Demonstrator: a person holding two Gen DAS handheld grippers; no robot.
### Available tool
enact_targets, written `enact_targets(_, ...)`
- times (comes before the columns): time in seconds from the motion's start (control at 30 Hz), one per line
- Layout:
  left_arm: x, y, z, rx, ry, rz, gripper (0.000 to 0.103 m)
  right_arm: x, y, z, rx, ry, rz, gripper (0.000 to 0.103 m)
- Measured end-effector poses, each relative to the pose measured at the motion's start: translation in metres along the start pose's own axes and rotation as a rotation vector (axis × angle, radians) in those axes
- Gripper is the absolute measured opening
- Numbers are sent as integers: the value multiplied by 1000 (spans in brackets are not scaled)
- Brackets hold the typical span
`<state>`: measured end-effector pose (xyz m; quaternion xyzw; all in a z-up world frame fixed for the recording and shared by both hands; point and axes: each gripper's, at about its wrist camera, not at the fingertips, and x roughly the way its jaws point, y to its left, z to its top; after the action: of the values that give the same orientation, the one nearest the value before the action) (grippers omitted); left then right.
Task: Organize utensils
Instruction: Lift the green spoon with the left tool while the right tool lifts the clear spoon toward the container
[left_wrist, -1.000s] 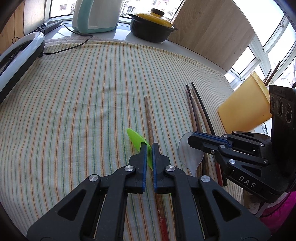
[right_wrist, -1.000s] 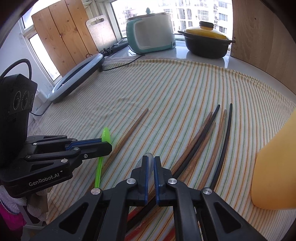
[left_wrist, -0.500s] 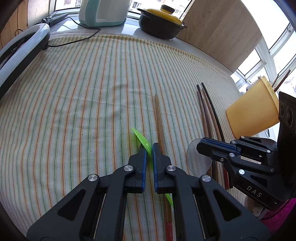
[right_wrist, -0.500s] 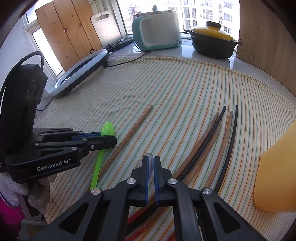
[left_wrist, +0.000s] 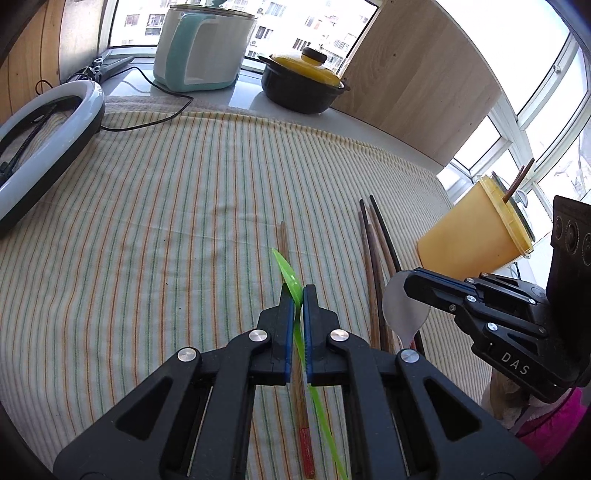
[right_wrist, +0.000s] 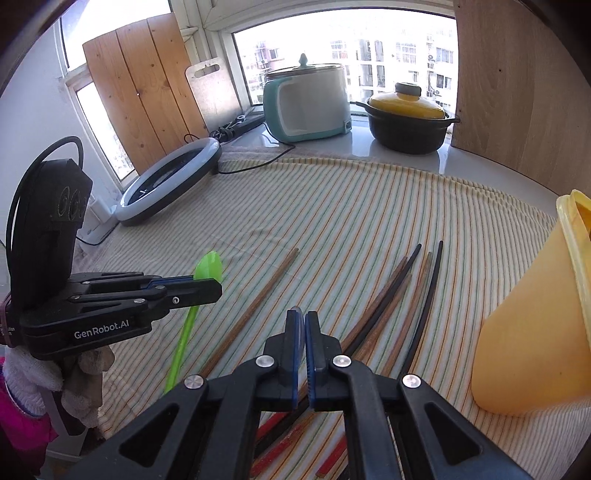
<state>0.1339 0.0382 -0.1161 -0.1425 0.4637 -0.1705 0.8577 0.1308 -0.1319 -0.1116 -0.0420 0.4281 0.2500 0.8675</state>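
Observation:
My left gripper (left_wrist: 298, 291) is shut on a green plastic spoon (left_wrist: 286, 267) and holds it above the striped cloth; it also shows in the right wrist view (right_wrist: 208, 266). My right gripper (right_wrist: 303, 317) is shut on a clear plastic spoon (left_wrist: 402, 314), seen in the left wrist view. A single wooden chopstick (left_wrist: 286, 273) lies on the cloth under the green spoon. Several wooden and black chopsticks (right_wrist: 406, 291) lie together to its right. A yellow cup (left_wrist: 476, 232) with a chopstick in it stands at the right.
A ring light (left_wrist: 44, 144) lies at the left. A teal rice cooker (left_wrist: 199, 44) and a black pot with yellow lid (left_wrist: 303, 85) stand at the back by the window. A wooden panel (left_wrist: 417, 77) rises at the back right.
Both grippers have risen from the cloth with their spoons. The yellow cup now shows more fully at the right.

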Motion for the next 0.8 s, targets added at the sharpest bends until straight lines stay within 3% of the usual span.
enact_targets(0.43, -48, -59, 22, 126, -144, -56, 2, -75, -7, 0, 47, -180, -17, 0)
enact_targets(0.8, -73, -110, 33, 213, -203, -146, 2, -134, -33, -9, 100, -272, -48, 0)
